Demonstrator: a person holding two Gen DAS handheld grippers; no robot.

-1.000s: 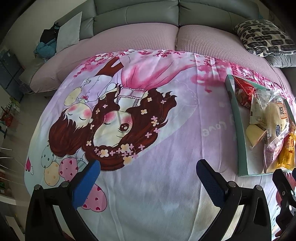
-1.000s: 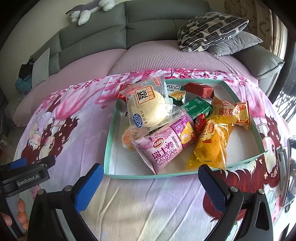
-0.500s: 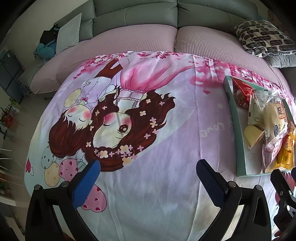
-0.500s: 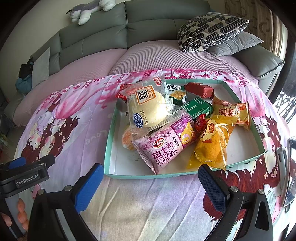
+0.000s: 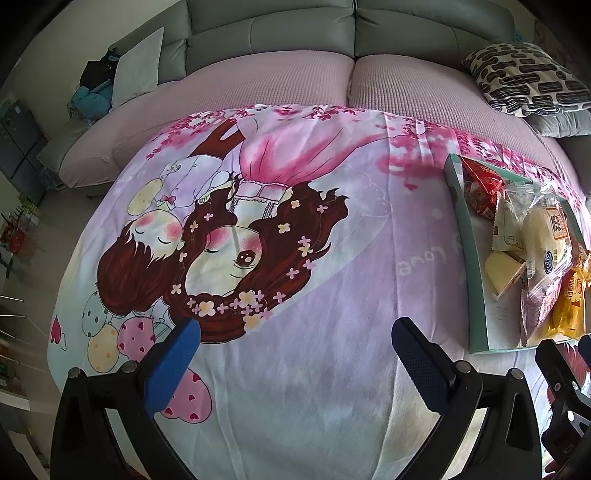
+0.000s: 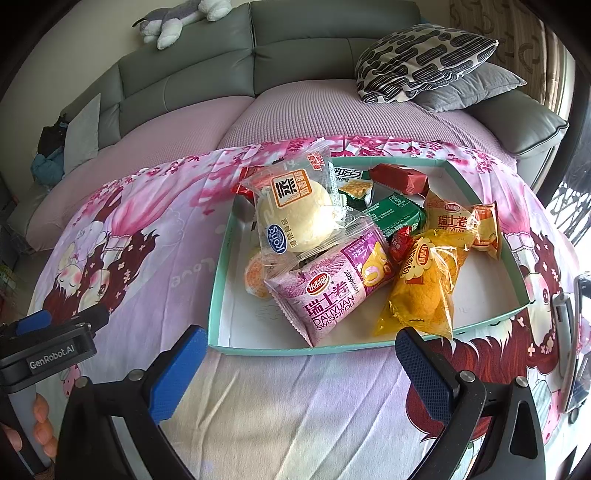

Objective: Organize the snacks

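A teal-rimmed tray (image 6: 218,288) sits on a cartoon-print blanket and holds several snack packs: a pale bun pack (image 6: 295,218), a purple Swiss roll pack (image 6: 332,291), a yellow cake pack (image 6: 421,291), a green pack (image 6: 395,214) and a red pack (image 6: 400,177). My right gripper (image 6: 299,354) is open and empty, just short of the tray's near rim. My left gripper (image 5: 295,350) is open and empty over bare blanket, left of the tray (image 5: 461,236). The left gripper's body also shows in the right wrist view (image 6: 48,343).
The blanket (image 5: 258,258) covers a round pink-cushioned sofa with grey backrests (image 6: 207,74). Patterned and grey pillows (image 6: 424,62) lie behind the tray. A plush toy (image 6: 173,22) sits on the backrest. A phone-like object (image 6: 576,339) stands at the right edge.
Both grippers have crept slightly forward; the tray looks a little nearer in the right wrist view. Both stay open and nothing was taken hold of.
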